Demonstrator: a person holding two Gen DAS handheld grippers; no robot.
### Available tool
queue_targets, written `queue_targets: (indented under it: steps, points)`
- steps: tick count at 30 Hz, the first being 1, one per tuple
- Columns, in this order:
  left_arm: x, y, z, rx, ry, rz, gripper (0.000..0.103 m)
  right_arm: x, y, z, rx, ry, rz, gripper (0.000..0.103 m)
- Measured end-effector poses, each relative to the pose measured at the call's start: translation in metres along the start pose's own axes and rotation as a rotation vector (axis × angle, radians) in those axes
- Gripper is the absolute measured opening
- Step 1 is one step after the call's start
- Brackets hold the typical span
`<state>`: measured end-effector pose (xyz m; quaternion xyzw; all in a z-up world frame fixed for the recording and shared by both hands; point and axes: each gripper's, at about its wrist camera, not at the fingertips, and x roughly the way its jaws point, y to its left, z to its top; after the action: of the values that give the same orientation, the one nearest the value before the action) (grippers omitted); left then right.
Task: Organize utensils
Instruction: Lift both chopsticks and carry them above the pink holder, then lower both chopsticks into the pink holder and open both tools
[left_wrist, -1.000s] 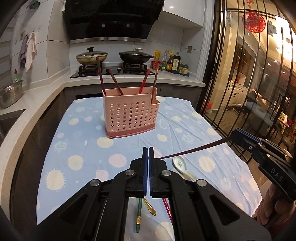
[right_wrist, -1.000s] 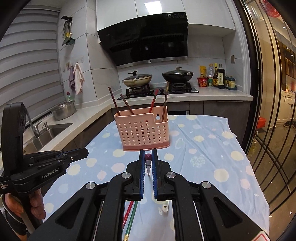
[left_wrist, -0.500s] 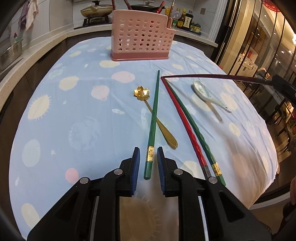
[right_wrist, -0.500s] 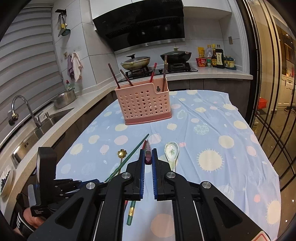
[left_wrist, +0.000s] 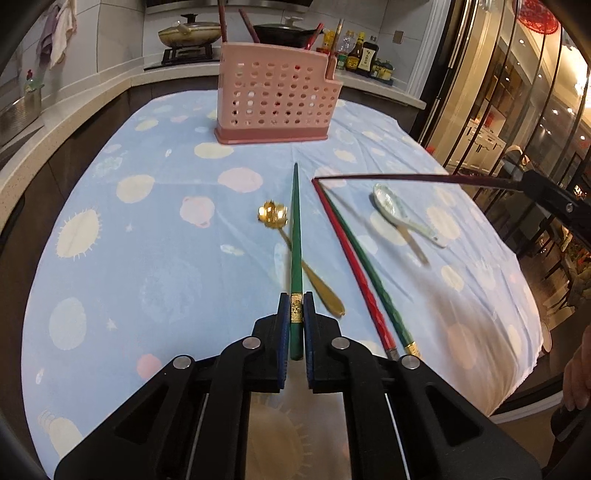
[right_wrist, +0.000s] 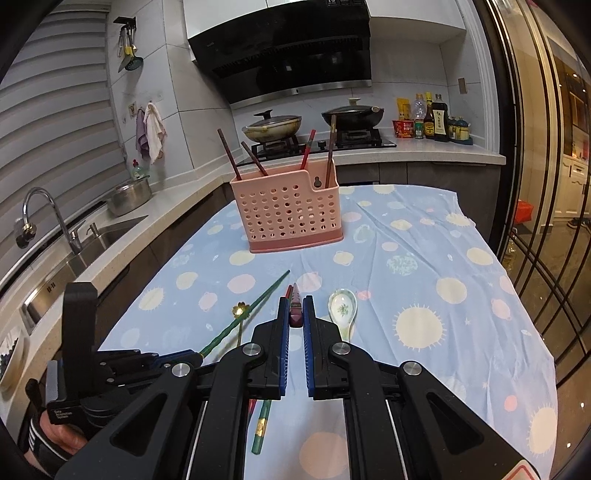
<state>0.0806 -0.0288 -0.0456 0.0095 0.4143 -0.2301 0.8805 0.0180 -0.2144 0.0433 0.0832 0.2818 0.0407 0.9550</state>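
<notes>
On the blue dotted cloth lies a green chopstick (left_wrist: 295, 229). My left gripper (left_wrist: 296, 299) has its jaws closing on the gold-banded end, and the pads touch both sides of it. My right gripper (right_wrist: 295, 301) is shut on a dark red chopstick (left_wrist: 406, 178), which it holds level above the cloth from the right. A pink perforated holder (left_wrist: 277, 99) stands at the far end with several chopsticks in it. A gold spoon (left_wrist: 273, 214), a red chopstick (left_wrist: 351, 258), a second green chopstick (left_wrist: 369, 273) and a white ceramic spoon (left_wrist: 388, 201) lie loose.
Behind the table a counter carries a stove with two pans (right_wrist: 273, 125) and sauce bottles (right_wrist: 432, 118). A sink (right_wrist: 74, 251) and tap are at the left. The cloth drops off the table edge (left_wrist: 517, 369) at the right, near glass doors.
My left gripper dropped from above the table to the cloth, opened around the green chopstick's end and is now closed against it. The right gripper sank slightly with its dark red chopstick.
</notes>
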Motion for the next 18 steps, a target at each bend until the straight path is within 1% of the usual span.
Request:
queue_targets:
  steps: [3,6,9,18]
  points:
    - [-0.017,-0.003,0.025,0.016,-0.064,-0.012,0.007,-0.001,0.002,0.019,-0.028,-0.044,0.003,0.007]
    - [-0.031,-0.008,0.057,0.040,-0.130,-0.015,0.007,0.002,0.004,0.041,-0.044,-0.086,0.011,0.007]
    - [-0.042,-0.013,0.089,0.074,-0.190,-0.002,0.007,0.004,0.004,0.065,-0.053,-0.123,0.021,0.007]
    - [-0.068,-0.022,0.178,0.127,-0.323,0.019,0.007,0.015,0.009,0.145,-0.082,-0.220,0.048,0.007]
